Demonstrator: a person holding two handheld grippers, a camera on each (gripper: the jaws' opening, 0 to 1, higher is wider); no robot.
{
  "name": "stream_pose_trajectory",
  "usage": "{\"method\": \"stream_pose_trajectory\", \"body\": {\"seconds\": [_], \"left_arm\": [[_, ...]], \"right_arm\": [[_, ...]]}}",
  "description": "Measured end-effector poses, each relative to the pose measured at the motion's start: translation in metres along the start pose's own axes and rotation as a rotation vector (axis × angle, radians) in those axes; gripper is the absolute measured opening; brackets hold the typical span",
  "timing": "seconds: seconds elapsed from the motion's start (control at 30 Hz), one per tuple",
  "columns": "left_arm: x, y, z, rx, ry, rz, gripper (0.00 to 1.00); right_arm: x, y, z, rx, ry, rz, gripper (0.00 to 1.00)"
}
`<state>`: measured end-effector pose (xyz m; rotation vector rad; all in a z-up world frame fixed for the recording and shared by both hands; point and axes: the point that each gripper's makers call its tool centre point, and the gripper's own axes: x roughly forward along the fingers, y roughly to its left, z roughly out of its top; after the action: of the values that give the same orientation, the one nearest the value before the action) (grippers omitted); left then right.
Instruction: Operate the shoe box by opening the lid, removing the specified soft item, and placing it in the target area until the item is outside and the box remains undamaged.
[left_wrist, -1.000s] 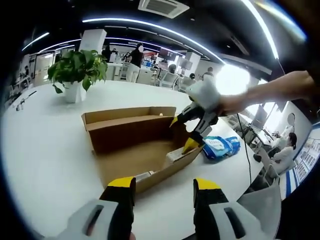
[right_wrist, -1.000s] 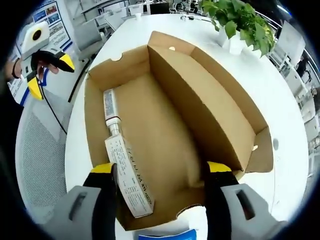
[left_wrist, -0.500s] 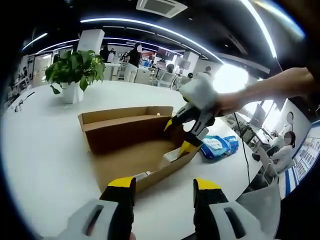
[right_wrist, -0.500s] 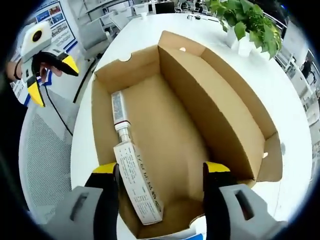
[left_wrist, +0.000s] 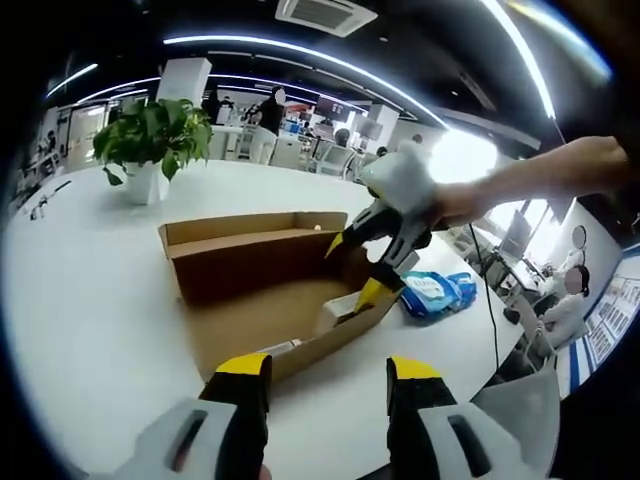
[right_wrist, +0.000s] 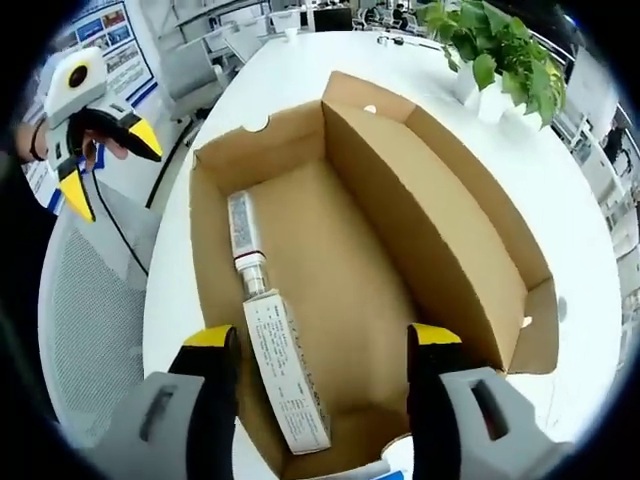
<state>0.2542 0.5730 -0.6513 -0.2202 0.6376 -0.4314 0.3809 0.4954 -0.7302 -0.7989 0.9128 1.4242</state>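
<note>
The brown shoe box (left_wrist: 250, 268) stands open on the white table, its lid flap (right_wrist: 430, 220) raised along one long side. Inside, along the opposite wall, a white tube (right_wrist: 243, 232) lies end to end with a long white printed carton (right_wrist: 290, 385). My right gripper (right_wrist: 322, 337) hangs open above the box's near end, with the carton just inside its left jaw. In the left gripper view the right gripper (left_wrist: 352, 268) hovers open at the box's right end. My left gripper (left_wrist: 328, 368) is open and holds nothing, short of the box and off the table's edge (right_wrist: 85, 120).
A blue soft pack (left_wrist: 440, 292) lies on the table (left_wrist: 90, 300) just beyond the box's right end. A potted plant (left_wrist: 150, 140) stands at the far side. A grey mesh chair (right_wrist: 85, 320) sits beside the table edge. People and desks fill the background.
The right gripper has shifted a little left over the box's end, so the box sits slightly differently in its view. Nothing has been gripped; the left gripper has stayed put.
</note>
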Motion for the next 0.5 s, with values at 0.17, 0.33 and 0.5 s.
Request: {"method": "stream_pose_trajectory", "body": {"seconds": [0.17,0.33,0.5], "left_arm": [[0.0,-0.001,0.003,0.003,-0.007,-0.002,0.47],[-0.003,0.003,0.003,-0.003,-0.01,0.002,0.47],[-0.005,0.003,0.002,-0.004,-0.012,0.005,0.47]], "right_arm": [[0.009,-0.003,-0.008,-0.052,0.064,-0.035,0.58],[0.015,-0.002,-0.015,-0.019,0.093,-0.02,0.52],[0.019,-0.002,-0.024,0.003,0.125,-0.037,0.48]]}}
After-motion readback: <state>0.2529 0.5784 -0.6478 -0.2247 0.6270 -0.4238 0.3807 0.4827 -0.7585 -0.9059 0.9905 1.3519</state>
